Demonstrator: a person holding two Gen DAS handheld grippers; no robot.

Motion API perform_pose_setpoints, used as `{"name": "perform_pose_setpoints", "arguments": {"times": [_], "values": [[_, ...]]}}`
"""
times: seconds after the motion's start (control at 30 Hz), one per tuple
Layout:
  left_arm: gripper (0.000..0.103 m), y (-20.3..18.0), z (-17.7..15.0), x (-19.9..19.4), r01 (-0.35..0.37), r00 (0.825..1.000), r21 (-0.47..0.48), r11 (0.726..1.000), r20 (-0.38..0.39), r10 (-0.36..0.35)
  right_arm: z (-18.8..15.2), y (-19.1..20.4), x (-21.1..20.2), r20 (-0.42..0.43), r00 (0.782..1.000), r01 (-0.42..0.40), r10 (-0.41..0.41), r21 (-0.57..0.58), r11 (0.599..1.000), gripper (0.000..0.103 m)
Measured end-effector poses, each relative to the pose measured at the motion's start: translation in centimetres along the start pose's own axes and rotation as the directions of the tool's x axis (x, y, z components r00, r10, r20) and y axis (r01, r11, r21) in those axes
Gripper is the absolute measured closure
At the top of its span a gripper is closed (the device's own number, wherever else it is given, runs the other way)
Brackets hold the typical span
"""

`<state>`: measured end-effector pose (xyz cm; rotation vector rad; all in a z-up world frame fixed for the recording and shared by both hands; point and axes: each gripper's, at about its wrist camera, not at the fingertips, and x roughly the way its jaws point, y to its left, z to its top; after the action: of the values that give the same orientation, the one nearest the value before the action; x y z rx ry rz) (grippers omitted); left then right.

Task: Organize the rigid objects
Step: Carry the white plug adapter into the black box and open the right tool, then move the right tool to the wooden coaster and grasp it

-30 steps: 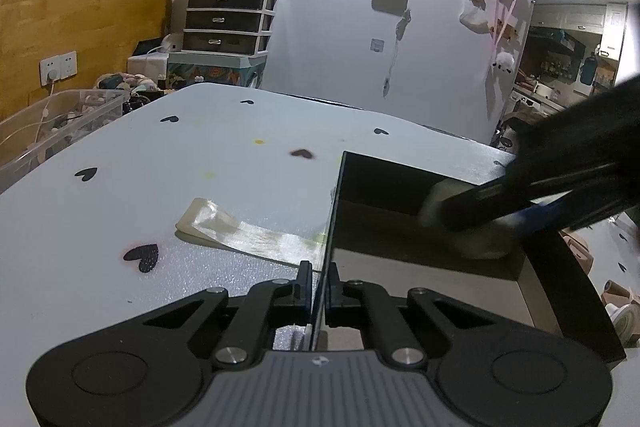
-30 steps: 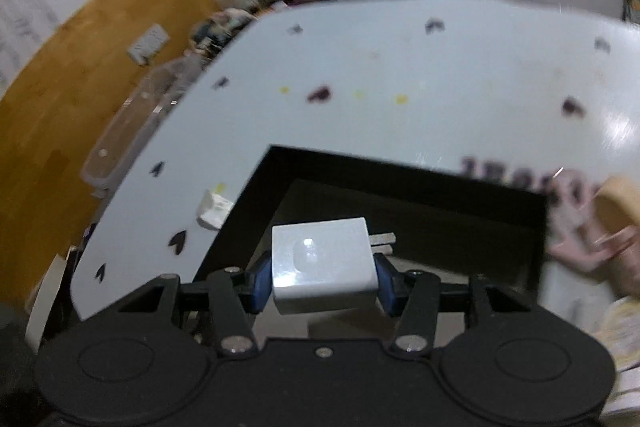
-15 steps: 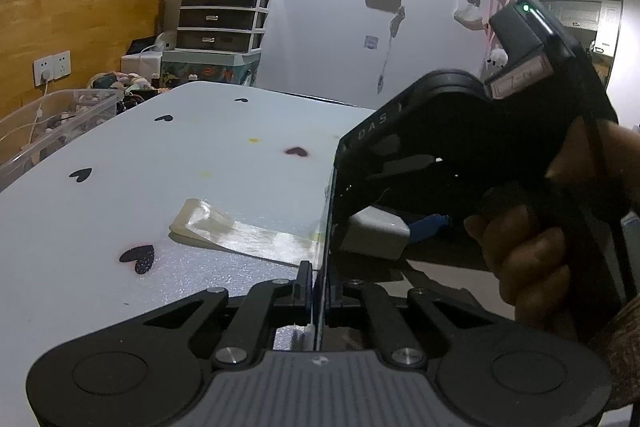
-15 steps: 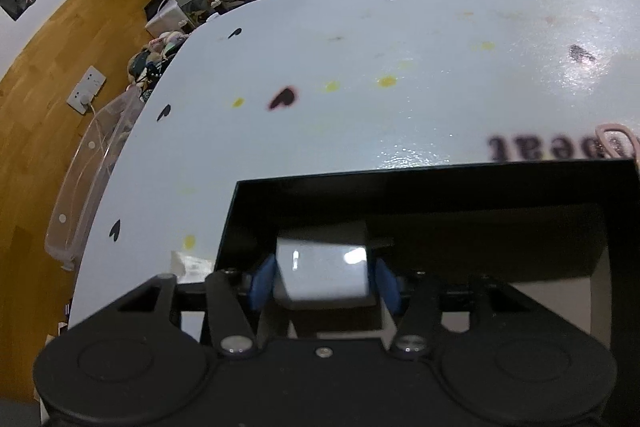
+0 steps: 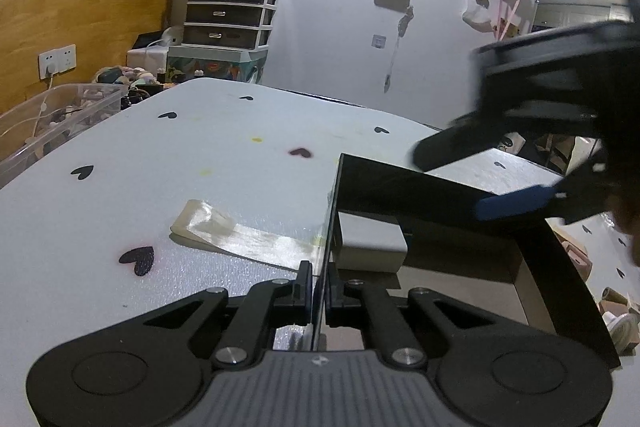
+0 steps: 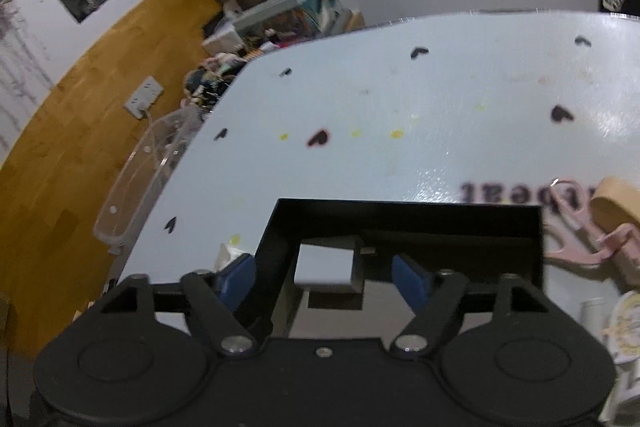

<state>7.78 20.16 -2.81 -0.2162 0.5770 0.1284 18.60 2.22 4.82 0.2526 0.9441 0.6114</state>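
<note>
Since the earlier frame, the white charger plug [image 6: 326, 264] has left the right gripper [image 6: 325, 277], whose jaws have just been opening; it now sits on the floor of the black box [image 6: 408, 213], in the corner nearest the left gripper's wall, and the blue pads [image 6: 408, 281] stand wide on either side of it without touching it. In the left wrist view the right gripper [image 5: 516, 203] has drawn up and away to the right, above the box's far wall.

The left gripper [image 5: 318, 297] is pinched together on the thin side wall of the black box [image 5: 452, 187], steadying it on the white heart-print table [image 5: 200, 155]. A strip of clear tape [image 5: 240, 239] lies on the table just outside that wall.

From here the likeliest trouble is the box shifting: if the left gripper lets go or tugs while the right one is near, the light wall could tip or slide and the plug would skid along the floor. A finger of the right gripper could also clip the near wall on its way out, since one pad appears to hang just beside it.

The plug lies flat on a broad face. Its metal prongs [image 6: 367, 250] point toward the right of the right wrist view, along the far wall, so its long axis appears to run parallel to that wall.
</note>
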Motion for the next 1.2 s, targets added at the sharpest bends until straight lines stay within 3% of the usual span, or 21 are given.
{"name": "perform_pose_setpoints", "arguments": {"times": [0.17,0.4,0.77,1.03,1.2], "values": [[0.097,0.0,-0.1,-0.1,-0.008,1.000,-0.012,1.000,-0.001,0.008,-0.5,-1.6,-3.9,0.074,0.996,-0.038,0.042,-0.055,0.998,0.001],[0.097,-0.2,-0.1,-0.1,-0.021,1.000,-0.018,1.000,-0.004,0.021,-1.5,-4.4,-8.9,0.176,0.984,-0.013,0.032,-0.109,0.994,0.000],[0.096,-0.6,-0.1,-0.1,-0.040,0.999,-0.016,0.999,-0.004,0.040,-4.8,-9.5,-14.3,0.331,0.937,0.174,-0.116,-0.152,0.973,0.000],[0.096,-0.8,-0.1,-0.2,-0.052,0.999,-0.015,0.999,-0.002,0.052,-8.6,-12.2,-15.3,0.404,0.882,0.327,-0.242,-0.156,0.932,0.000],[0.096,-0.8,-0.2,-0.2,-0.053,0.999,-0.015,0.998,-0.003,0.053,-10.4,-13.8,-15.4,0.419,0.866,0.352,-0.272,-0.127,0.927,0.000]]}}
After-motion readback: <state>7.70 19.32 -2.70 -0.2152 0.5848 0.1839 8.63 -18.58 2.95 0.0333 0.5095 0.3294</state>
